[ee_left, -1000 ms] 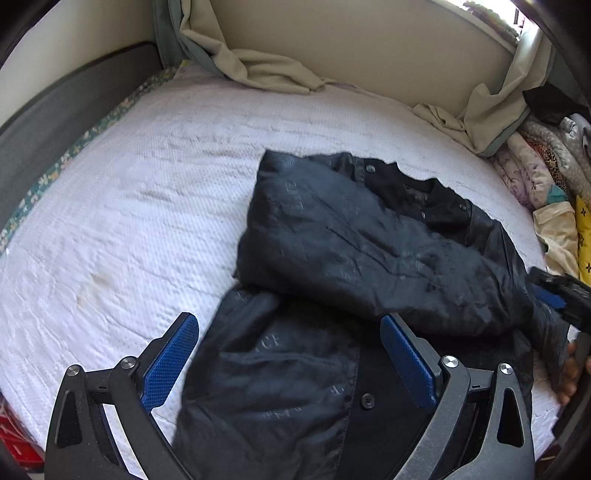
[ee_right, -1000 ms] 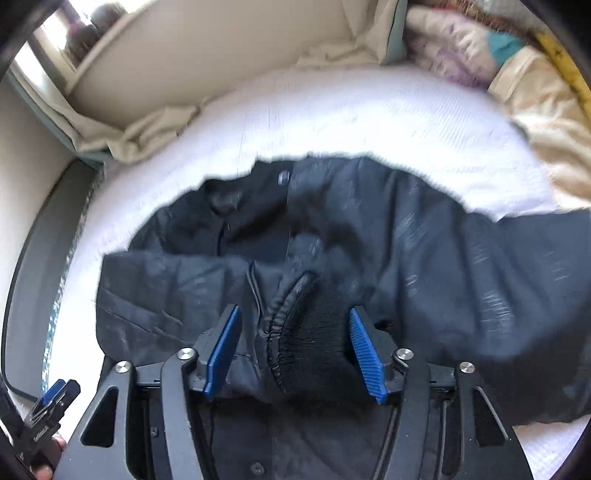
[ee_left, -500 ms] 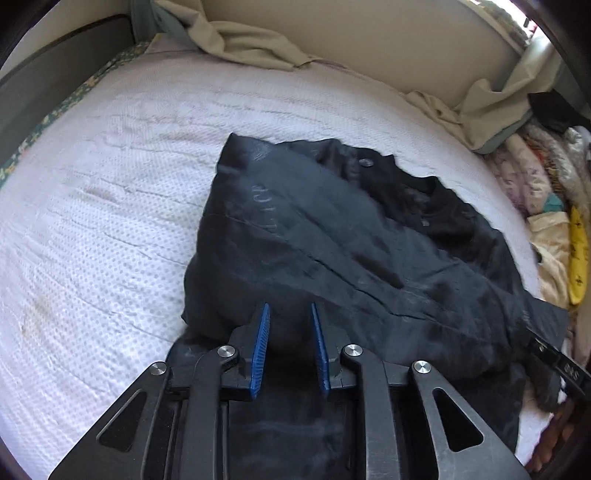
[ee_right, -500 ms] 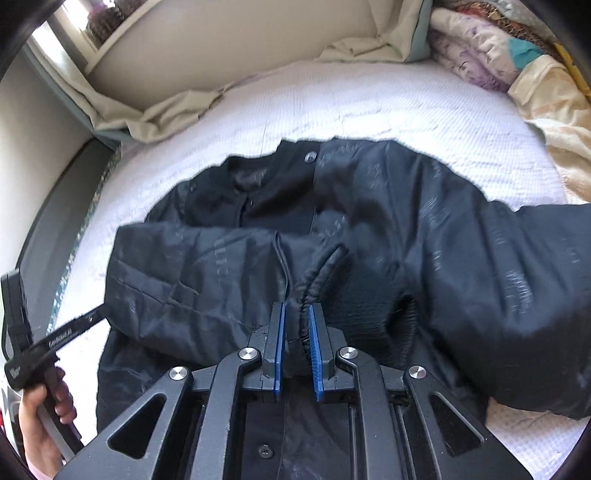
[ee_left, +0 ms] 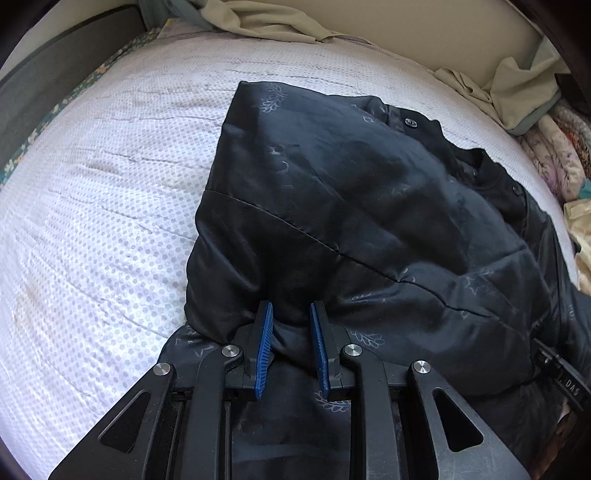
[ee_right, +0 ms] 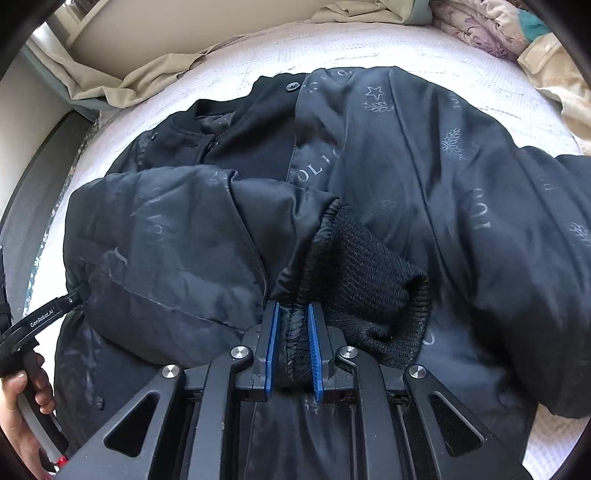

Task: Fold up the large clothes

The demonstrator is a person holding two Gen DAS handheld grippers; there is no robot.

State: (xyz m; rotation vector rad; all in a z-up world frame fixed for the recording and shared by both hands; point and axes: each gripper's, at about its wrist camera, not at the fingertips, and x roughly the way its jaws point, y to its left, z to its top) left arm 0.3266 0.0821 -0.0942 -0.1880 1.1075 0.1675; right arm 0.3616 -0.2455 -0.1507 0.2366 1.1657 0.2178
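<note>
Nearest the left wrist camera, the left gripper (ee_left: 291,325) has its two blue-padded fingers drawn almost together, pinching a puffed fold of a black jacket (ee_left: 354,206) between them. The fold bulges up between the pads, and more dark fabric lies flat under the gripper's black frame. Nearest the right wrist camera, the right gripper (ee_right: 291,325) is closed just as narrowly, its blue pads clamped on the gathered edge of the jacket's ribbed knit cuff (ee_right: 369,280). The cuff flares open to the right of the pads, resting on the jacket body.

Beyond the grippers, the jacket lies spread across a white textured bedcover (ee_left: 110,192), with one sleeve folded over its front. Its shiny dark lining shows faint printed stars, leaf sprigs and letters. Further back, the collar and a row of dark buttons (ee_right: 292,86) face the far side of the bed.

At the lower left of the right wrist view, a bare hand (ee_right: 18,410) grips the handle of the other tool, whose black arm reaches the jacket's edge.

Furthest away, crumpled beige cloth (ee_left: 266,22) sits along a pale wall behind the bed, and a heap of patterned fabrics (ee_right: 491,26) lies at the far right corner
</note>
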